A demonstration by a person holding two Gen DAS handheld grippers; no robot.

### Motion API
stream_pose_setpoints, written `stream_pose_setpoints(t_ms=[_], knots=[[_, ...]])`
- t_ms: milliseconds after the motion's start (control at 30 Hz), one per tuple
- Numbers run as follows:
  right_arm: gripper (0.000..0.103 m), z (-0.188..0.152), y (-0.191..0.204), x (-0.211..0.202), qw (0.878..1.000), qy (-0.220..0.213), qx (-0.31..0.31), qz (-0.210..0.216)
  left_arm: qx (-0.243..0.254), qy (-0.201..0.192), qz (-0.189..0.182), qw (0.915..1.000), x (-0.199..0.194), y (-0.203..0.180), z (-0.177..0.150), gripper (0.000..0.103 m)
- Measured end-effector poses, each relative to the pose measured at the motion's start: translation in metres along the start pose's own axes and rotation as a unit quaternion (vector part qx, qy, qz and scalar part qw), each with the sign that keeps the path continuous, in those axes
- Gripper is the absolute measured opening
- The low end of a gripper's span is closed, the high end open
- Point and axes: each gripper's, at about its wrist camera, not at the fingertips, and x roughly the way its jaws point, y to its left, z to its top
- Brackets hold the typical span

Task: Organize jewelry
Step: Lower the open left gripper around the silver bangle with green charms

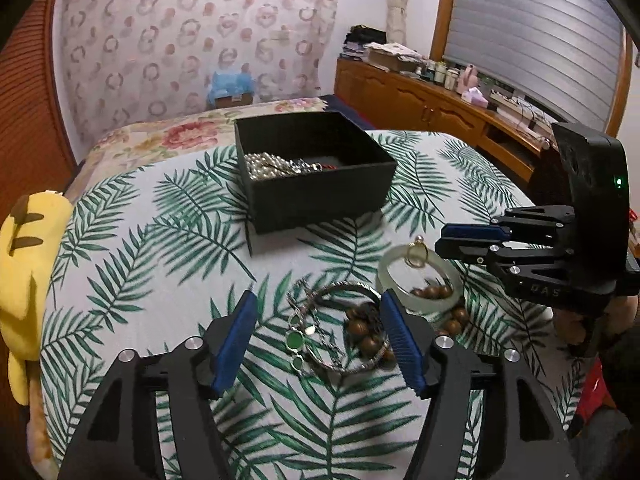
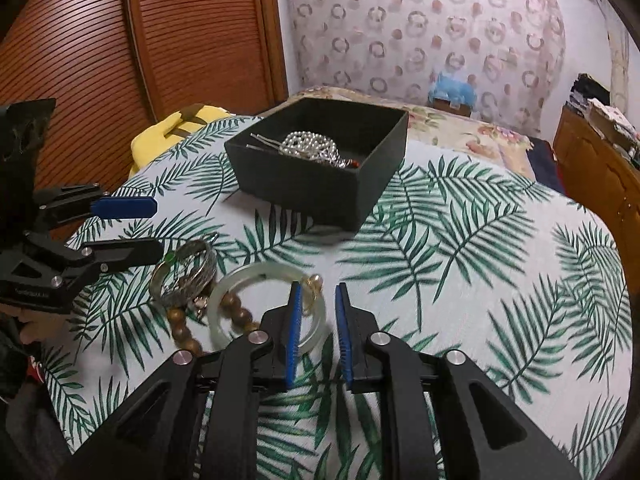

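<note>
A black box [image 1: 320, 196] [image 2: 320, 192] on the leaf-print cloth holds a silver bead chain [image 1: 264, 168] [image 2: 308, 144]. In front of it lies a pile: a silver bangle [image 1: 352, 292] [image 2: 192, 264], a chain with green stones [image 1: 298, 338], brown wooden beads [image 1: 368, 344] [image 2: 236, 312], a pale jade bangle [image 1: 416, 300] [image 2: 256, 276] and a gold ring [image 1: 418, 254] [image 2: 314, 284]. My left gripper [image 1: 320, 312] [image 2: 158, 228] is open over the silver bangle and chain. My right gripper [image 2: 318, 304] [image 1: 440, 238] is open, narrowly, just above the jade bangle's rim beside the gold ring.
A yellow plush toy [image 1: 28, 280] [image 2: 176, 128] lies at the bed's left edge. A wooden cabinet [image 1: 420, 104] with clutter runs along the right. A louvred wooden door [image 2: 140, 40] stands at left. Patterned cloth [image 2: 500, 280] lies open right of the pile.
</note>
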Motion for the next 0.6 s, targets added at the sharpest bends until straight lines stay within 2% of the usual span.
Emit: stream_pose_setpoints(t_ms=[67,200,400,600], knots=[[0.044,-0.001,0.001,-0.001,1.0,-0.002,0.004,0.004,0.002,0.003,-0.003,1.0,0.001,-0.002,-0.002,0.065],[0.06,-0.001,0.005,-0.002,1.0,-0.004,0.008,0.016,0.003,0.008,-0.002,1.0,0.005,-0.005,-0.004,0.065],[0.073,-0.002,0.014,0.005,1.0,0.004,0.002,0.03,0.006,0.01,0.003,0.9999,0.002,-0.007,-0.006,0.066],[0.076,0.003,0.015,0.014,0.999,0.014,0.003,0.039,0.001,0.01,0.009,0.9999,-0.002,-0.004,-0.01,0.066]])
